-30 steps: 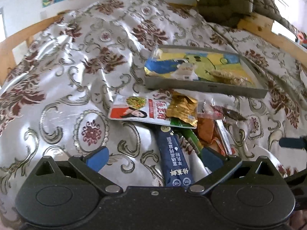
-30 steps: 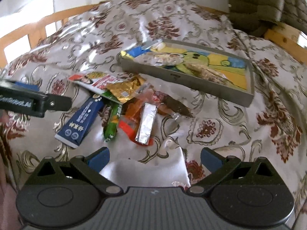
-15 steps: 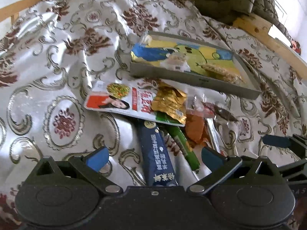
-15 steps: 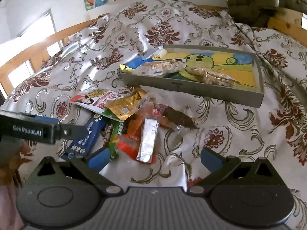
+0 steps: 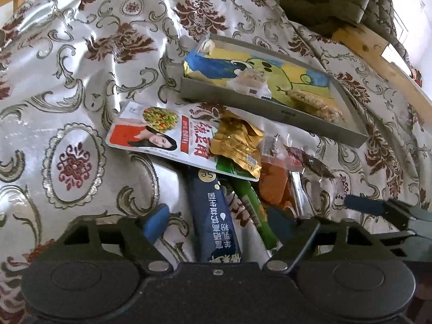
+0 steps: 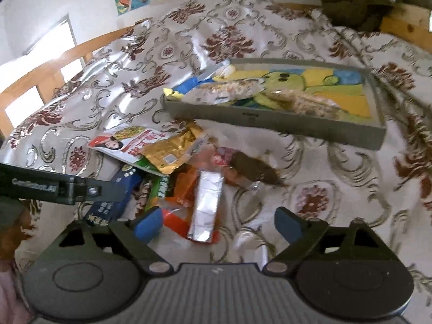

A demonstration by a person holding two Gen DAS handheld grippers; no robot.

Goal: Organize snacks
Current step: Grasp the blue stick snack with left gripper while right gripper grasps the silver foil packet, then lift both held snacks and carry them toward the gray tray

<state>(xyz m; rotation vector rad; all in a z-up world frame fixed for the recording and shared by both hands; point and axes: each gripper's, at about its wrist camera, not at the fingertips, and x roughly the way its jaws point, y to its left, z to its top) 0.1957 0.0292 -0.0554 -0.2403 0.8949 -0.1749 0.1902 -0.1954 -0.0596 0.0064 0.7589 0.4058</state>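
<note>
Down at the bottom of the left wrist frame, my left tongs (image 5: 218,222) stand wide open with nothing held; the dark blue packet (image 5: 217,221) lies lengthwise between the two blue pads, and the green stick (image 5: 253,210) lies just beside it toward the right pad. Above them, mid-frame, the big white and red pouch (image 5: 159,135) rests across the blue packet's far end, with a crumpled gold packet (image 5: 237,143) on the pouch's right end. An orange packet (image 5: 272,186) lies right of the green stick.

My right tongs (image 6: 217,224) also gape wide and hold nothing; the silver foil bar (image 6: 206,205) lies between the pads at lower centre, on top of an orange wrapper (image 6: 175,220). A brown snack in a clear wrapper (image 6: 253,172) lies just beyond the foil bar.

All of this sits on a flowered bedspread (image 5: 81,81). Toward the upper right of each frame stands the grey tray (image 6: 270,120), apart from the pile, with two clear bags of pale snacks (image 6: 224,91) lying on its cartoon-printed floor.
</note>
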